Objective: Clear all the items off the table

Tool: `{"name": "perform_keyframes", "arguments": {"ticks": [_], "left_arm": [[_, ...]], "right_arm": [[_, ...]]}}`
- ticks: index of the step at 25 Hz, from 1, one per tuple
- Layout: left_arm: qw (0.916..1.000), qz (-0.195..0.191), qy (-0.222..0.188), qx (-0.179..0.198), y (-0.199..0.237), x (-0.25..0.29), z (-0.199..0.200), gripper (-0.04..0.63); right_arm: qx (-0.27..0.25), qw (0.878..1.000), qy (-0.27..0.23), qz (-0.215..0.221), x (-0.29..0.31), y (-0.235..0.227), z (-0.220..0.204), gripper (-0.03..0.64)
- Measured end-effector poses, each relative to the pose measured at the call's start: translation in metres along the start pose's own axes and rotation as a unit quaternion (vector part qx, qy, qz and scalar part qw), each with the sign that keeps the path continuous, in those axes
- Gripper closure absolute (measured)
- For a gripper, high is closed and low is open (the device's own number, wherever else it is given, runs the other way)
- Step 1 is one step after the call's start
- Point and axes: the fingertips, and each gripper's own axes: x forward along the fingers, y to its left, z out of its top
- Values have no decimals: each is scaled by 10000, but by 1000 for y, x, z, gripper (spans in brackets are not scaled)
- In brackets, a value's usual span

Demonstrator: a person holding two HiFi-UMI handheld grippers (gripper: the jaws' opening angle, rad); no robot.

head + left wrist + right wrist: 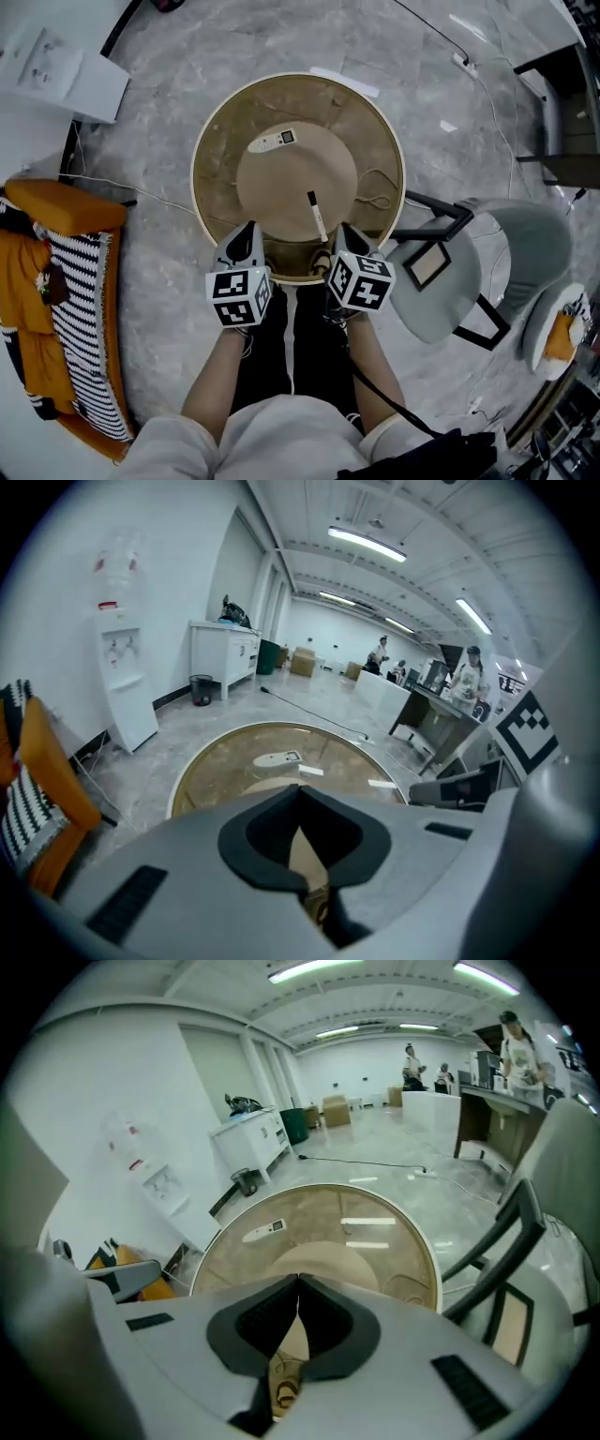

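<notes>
Table (214, 150) bears a pen (317, 216) and white handheld device (272, 141); left tool (247, 228) and right tool (349, 231) clenched, empty.

The round table (214, 141) is mostly bare, so its middle and near left lie open to a reach from the near rim. Only low things lie on it: a flat white device (273, 142) at the far left, a pen (318, 216) right of centre, and a thin cord loop (375, 195) by the right rim. A grey chair (441, 272) crowds the near right side. The floor (159, 281) on the left is open as far as the orange cushion (61, 206).
</notes>
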Motion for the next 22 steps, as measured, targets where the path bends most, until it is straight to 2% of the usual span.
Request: {"name": "perform_keyframes", "arguments": {"ticks": [4, 10, 17, 18, 20, 22], "left_arm": [[9988, 302, -106, -370, 33, -13, -2, 588], [9971, 458, -68, -597, 61, -16, -11, 588], [9977, 430, 134, -509, 69, 3, -30, 588], [9977, 423, 195, -497, 71, 7, -36, 588], [9974, 423, 317, -491, 76, 17, -50, 588], [9970, 442, 396, -488, 81, 26, -62, 588]], "right_arm": [[-303, 9994, 149, 86, 16, 23, 7, 591], [-468, 9984, 309, 80, 29, 34, 2, 591], [-700, 9947, 758, 19, 70, 23, -27, 586], [-725, 9939, 832, 8, 77, 20, -33, 579], [-757, 9924, 966, 14, 91, 14, -45, 519], [-836, 9908, 1065, 32, 103, 8, -54, 518]]}}
